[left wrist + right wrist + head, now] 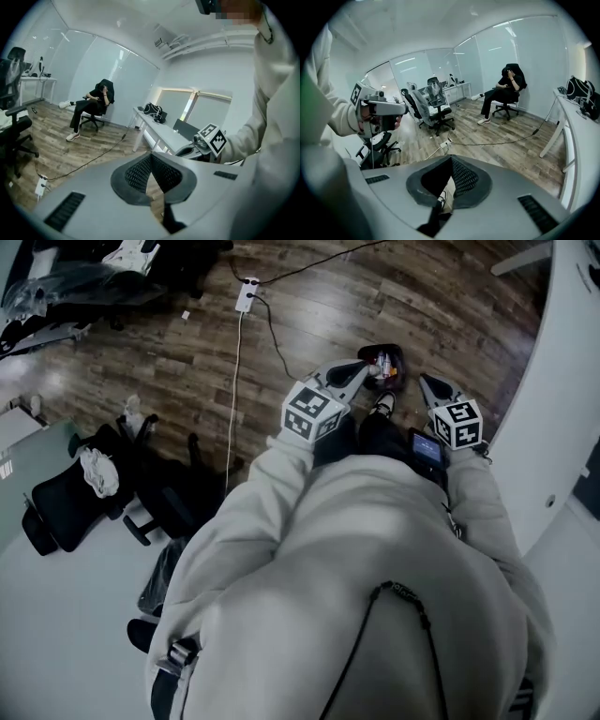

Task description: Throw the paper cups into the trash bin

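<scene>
In the head view a small dark round trash bin (395,356) stands on the wood floor just ahead of my feet. Pale and reddish things (380,361) lie in it; they are too small to name. My left gripper (362,370) reaches to the bin's left rim, and my right gripper (430,383) hangs a little to its right. In the left gripper view the left gripper (150,160) is shut with nothing between its pads. The right gripper (451,163) is likewise shut and empty in its own view. No paper cup shows in either gripper.
A white power strip (247,293) and its cable lie on the floor behind the bin. Black office chairs (70,498) stand at the left, a white table (562,371) curves along the right. A person (506,86) sits on a chair by the glass wall.
</scene>
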Demonstrator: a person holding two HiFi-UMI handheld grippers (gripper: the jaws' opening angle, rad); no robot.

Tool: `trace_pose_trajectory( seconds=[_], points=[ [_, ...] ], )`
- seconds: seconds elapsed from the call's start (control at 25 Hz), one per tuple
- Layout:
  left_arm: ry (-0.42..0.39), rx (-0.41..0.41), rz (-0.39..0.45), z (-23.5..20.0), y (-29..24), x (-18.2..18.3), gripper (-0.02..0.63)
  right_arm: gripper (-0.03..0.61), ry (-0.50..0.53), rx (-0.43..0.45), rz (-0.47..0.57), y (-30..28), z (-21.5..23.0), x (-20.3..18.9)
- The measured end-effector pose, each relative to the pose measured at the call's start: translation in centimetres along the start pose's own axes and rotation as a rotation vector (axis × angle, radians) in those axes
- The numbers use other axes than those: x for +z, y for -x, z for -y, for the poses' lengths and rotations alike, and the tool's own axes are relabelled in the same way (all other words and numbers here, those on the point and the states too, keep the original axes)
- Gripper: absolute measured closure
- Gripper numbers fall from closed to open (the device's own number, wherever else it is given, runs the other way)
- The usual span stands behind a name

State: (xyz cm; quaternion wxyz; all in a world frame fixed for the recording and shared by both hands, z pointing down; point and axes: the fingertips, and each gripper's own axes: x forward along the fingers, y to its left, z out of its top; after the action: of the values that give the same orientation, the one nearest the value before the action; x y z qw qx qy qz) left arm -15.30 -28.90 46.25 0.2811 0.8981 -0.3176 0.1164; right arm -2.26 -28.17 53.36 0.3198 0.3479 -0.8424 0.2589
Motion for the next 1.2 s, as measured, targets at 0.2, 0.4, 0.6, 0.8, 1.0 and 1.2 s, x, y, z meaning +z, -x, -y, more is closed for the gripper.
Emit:
trace_pose_trajectory(
  seconds=[0.2, 0.4, 0.6, 0.8, 1.0, 1.2],
  points=[
    [-0.02, 0.028, 0.048, -1.6, 1.9, 3.3, 0.618, 0.558, 0.039, -0.03, 0.049, 1.6, 0.9, 3.5],
    [-0.107, 0.025, 0.082, -1.8, 3.0, 6.9, 0.618, 0.558, 0.048, -0.063, 0.152, 3.8, 1.5, 8.4],
    [-0.213, 0.034, 0.189, -2.7, 4.2, 15.4, 0.618, 0.558, 0.11, -0.105, 0.35, 8.0, 1.6, 18.6],
    [-0.213, -0.014, 0.348, -0.4, 6.2, 24.8, 0.618, 0.558, 0.162, -0.142, 0.538, 14.0, 0.7, 26.7],
    [-0.357, -0.071, 0.397, 2.9, 6.9, 29.0, 0.618, 0.558, 0.186, -0.145, 0.647, 18.0, -1.7, 29.8],
    [-0.386, -0.125, 0.415, 4.9, 6.9, 30.0, 0.618, 0.558, 0.172, -0.122, 0.702, 19.6, -3.5, 30.7]
  ],
)
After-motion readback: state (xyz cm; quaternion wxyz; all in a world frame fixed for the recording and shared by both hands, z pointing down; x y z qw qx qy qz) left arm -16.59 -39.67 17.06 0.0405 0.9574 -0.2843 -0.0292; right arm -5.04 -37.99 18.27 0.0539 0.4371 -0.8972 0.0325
